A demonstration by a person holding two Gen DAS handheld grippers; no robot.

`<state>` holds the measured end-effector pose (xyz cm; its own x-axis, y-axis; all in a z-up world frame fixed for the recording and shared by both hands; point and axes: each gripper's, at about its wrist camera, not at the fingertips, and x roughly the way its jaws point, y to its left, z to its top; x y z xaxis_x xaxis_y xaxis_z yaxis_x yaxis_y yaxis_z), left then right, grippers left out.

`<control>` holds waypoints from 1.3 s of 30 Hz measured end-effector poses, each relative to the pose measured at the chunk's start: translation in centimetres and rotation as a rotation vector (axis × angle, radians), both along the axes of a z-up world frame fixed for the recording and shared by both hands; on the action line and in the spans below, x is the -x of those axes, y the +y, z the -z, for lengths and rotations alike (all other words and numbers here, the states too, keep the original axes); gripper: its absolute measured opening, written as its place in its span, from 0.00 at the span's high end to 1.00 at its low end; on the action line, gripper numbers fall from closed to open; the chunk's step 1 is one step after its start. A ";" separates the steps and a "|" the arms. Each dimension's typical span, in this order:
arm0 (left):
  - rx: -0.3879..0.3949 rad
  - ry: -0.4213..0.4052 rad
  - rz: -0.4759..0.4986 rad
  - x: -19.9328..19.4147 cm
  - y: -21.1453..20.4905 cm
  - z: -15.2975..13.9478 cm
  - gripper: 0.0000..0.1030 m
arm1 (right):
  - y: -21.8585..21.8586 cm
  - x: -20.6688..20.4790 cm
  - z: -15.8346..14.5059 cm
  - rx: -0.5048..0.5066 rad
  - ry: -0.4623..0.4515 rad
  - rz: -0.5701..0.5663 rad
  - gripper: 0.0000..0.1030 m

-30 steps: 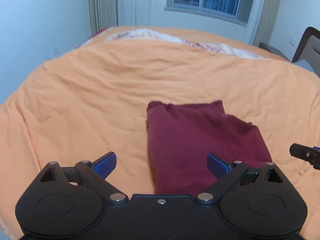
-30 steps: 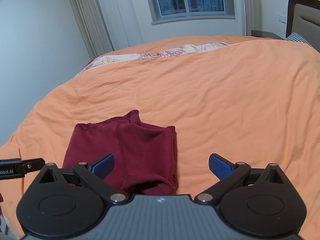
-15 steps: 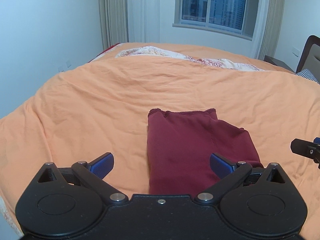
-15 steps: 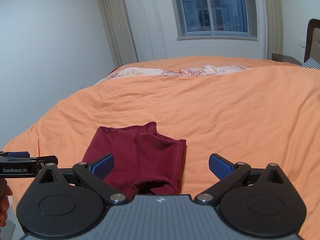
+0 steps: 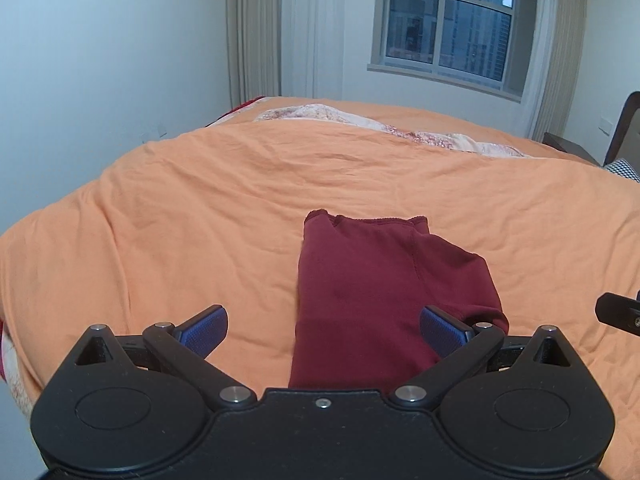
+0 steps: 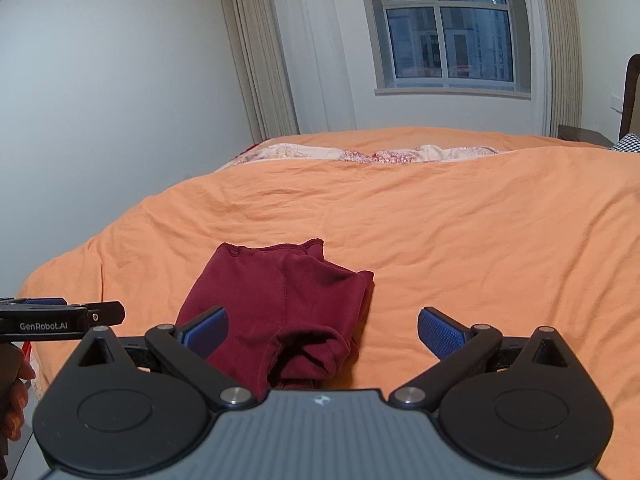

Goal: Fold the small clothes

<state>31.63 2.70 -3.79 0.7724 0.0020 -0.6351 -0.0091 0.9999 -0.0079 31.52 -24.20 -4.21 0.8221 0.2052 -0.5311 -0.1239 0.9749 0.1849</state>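
A small dark red garment (image 5: 380,288) lies folded into a compact rectangle on the orange bedspread (image 5: 200,220); in the right wrist view the same garment (image 6: 288,308) shows its rolled near edge. My left gripper (image 5: 322,330) is open above the bed's near edge, its blue pads apart, holding nothing. My right gripper (image 6: 322,330) is open too, to the garment's right, with nothing between its fingers. The left gripper's tip (image 6: 92,316) shows at the left edge of the right wrist view; the right one's tip (image 5: 618,314) shows at the left view's right edge.
A floral quilt strip (image 6: 360,154) runs along the far side of the bed. A window (image 6: 448,28) and curtains stand behind it. A dark headboard (image 6: 630,92) and a checked pillow (image 5: 624,168) are at the right. A hand (image 6: 16,396) holds the left gripper.
Both grippers have pulled back and tilted up from the garment, so more wall and window show. The garment has stayed folded in place. Both stay open.
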 end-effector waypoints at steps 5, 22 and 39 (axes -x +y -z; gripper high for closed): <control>0.011 -0.001 -0.031 2.2 -0.5 -0.1 0.01 | -0.6 1.8 0.1 -0.014 0.007 -0.021 0.00; -0.003 -0.025 -0.121 13.2 -2.7 0.0 0.01 | -3.6 8.5 0.4 -0.008 0.026 -0.039 0.00; -0.109 0.034 -0.088 19.0 -4.5 -0.3 0.01 | -4.5 14.3 0.2 0.003 0.091 -0.051 0.00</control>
<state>12.64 -1.84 -3.47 0.7444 0.1398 -0.6529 -0.0956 0.9901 0.1030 17.19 -28.75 -4.44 0.7592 0.2438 -0.6034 -0.1558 0.9683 0.1951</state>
